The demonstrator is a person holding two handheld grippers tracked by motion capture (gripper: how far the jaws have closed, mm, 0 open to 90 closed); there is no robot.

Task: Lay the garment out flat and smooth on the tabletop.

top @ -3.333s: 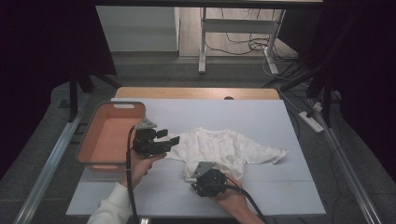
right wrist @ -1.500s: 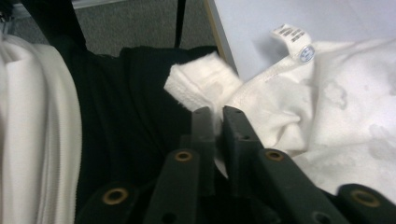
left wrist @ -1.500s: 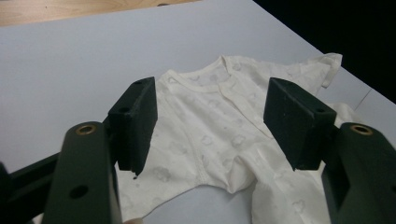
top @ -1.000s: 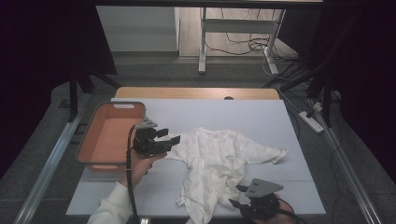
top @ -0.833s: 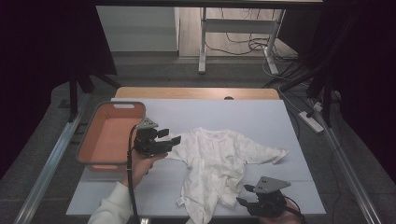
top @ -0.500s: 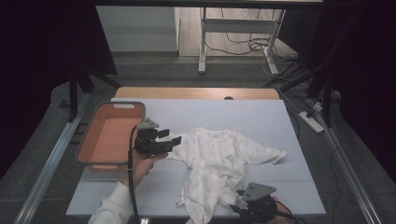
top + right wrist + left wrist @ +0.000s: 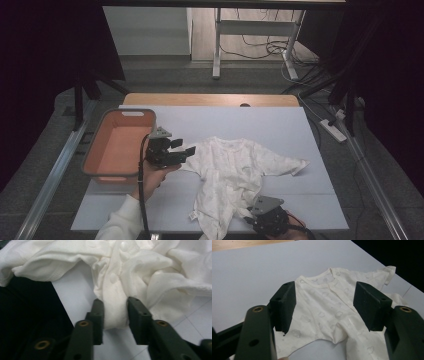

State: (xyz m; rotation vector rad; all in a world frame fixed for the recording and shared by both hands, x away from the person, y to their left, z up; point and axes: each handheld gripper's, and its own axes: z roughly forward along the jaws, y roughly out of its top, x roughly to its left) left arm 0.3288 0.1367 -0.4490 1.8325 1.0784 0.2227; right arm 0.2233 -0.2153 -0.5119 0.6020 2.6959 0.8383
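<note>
A white baby romper (image 7: 235, 170) lies spread on the pale table cover (image 7: 280, 125), its legs toward the front edge. My left gripper (image 7: 184, 146) hovers over the romper's left sleeve, open, with nothing between its jaws. In the left gripper view (image 7: 324, 292) the romper's chest (image 7: 329, 302) lies beyond the wide jaws. My right gripper (image 7: 248, 216) sits low at the front edge beside the romper's leg. Its jaws have just been closing, and in the right gripper view (image 7: 115, 301) they pinch a fold of the snap placket (image 7: 113, 312).
An orange bin (image 7: 125, 114) with a grey rim stands at the table's left side, close behind the left gripper. A wooden strip (image 7: 210, 99) runs along the far edge. Dark floor and metal rails flank the table.
The right gripper moved left and down to the romper's leg end, and its jaws narrowed onto a fold of fabric. The left gripper stayed put.
</note>
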